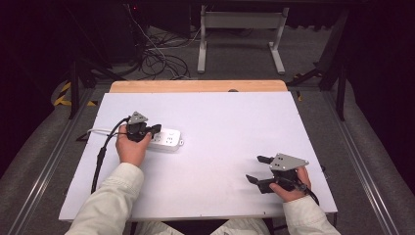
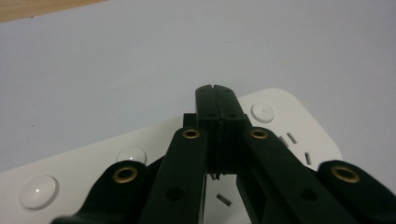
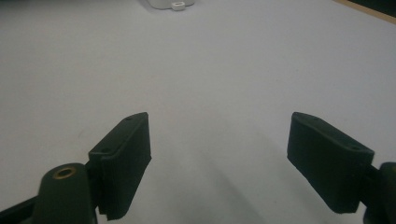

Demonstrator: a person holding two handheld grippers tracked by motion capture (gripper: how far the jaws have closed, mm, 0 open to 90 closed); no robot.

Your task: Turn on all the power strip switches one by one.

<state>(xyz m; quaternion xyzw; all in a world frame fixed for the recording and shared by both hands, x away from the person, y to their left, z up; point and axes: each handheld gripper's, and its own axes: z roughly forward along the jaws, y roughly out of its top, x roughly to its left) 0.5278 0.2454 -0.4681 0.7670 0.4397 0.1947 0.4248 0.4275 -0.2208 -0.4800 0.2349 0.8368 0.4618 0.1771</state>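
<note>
The high view looks forward and down from above the person's side, taking in the whole white-topped counter (image 1: 235,127) with its wooden far edge, and the grey floor beyond. The left gripper view rides low on the left gripper (image 2: 217,100), very near, looking along its black jaws pressed together over the white plastic power strip (image 2: 74,172) with round buttons; the high view shares that strip (image 1: 166,139) at the counter's left. The right gripper view sits just above the counter surface on the right gripper (image 3: 219,149), facing across bare white top between its spread jaws, with the strip's end (image 3: 168,3) far off at its upper edge.
</note>
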